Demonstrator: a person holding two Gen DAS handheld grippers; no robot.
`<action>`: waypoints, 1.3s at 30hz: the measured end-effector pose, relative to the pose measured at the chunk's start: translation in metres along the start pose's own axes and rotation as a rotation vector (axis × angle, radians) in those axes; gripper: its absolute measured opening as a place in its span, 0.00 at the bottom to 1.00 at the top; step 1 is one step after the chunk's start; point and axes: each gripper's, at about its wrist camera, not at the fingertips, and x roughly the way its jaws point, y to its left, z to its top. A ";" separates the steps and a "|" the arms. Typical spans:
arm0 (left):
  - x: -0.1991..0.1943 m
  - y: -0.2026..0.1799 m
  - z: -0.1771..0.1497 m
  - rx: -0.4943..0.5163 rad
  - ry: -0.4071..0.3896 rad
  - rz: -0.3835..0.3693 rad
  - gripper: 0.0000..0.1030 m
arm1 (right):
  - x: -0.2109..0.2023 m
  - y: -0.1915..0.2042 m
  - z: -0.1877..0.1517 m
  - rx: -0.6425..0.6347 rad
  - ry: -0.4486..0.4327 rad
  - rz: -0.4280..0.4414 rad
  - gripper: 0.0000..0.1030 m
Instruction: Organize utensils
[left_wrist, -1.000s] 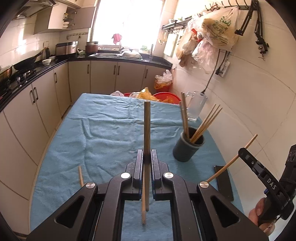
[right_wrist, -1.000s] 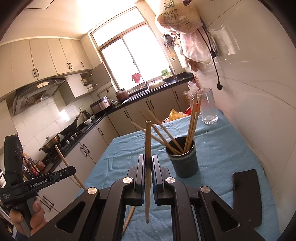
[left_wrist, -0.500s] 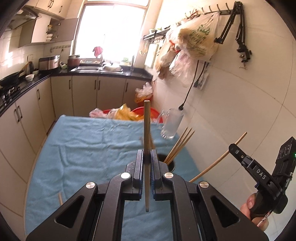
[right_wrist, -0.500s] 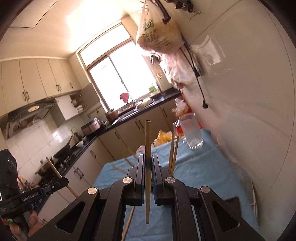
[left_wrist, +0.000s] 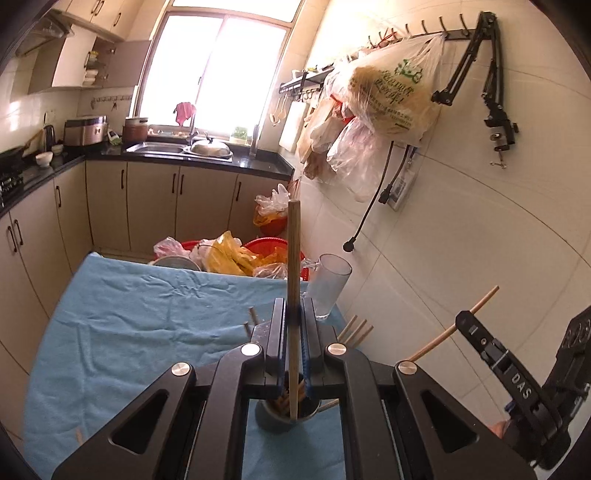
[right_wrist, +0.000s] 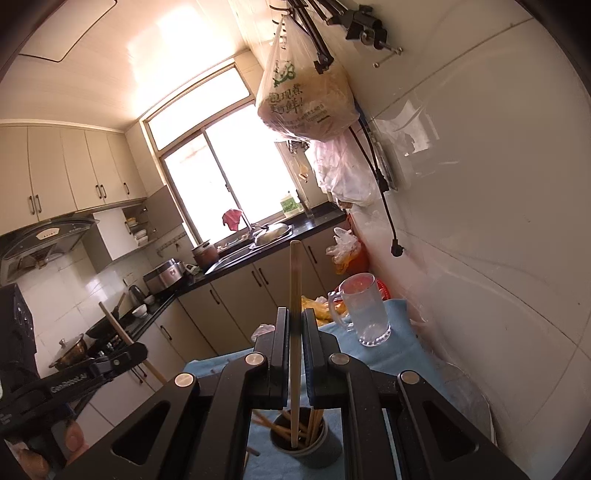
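While the bench (left_wrist: 122, 325) under its blue cloth spreads toward 12 o'clock, the grey holder (left_wrist: 284, 415) sits directly beneath both tools. The left tool (left_wrist: 294, 332) is clenched on a chopstick (left_wrist: 293, 258), long axis upright, lower tip at the holder's mouth. The right tool (right_wrist: 294, 336) likewise grips a second chopstick (right_wrist: 294, 288) (also vertical), its tip inside the holder (right_wrist: 306, 446) among those already stowed. Either looks ready to drop; the right seems nearer.

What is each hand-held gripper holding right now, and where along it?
Each grips one chopstick around mid-length: the left hand-held gripper holds a chopstick, the right hand-held gripper another chopstick.
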 end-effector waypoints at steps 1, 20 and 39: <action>0.007 0.001 -0.001 -0.002 0.006 0.001 0.06 | 0.007 -0.001 -0.001 -0.001 0.010 -0.005 0.07; 0.044 0.023 -0.034 -0.033 0.067 0.014 0.38 | 0.050 -0.027 -0.034 0.037 0.142 -0.011 0.29; -0.119 0.082 -0.096 -0.046 -0.035 0.130 0.47 | -0.040 0.043 -0.086 -0.038 0.188 0.090 0.31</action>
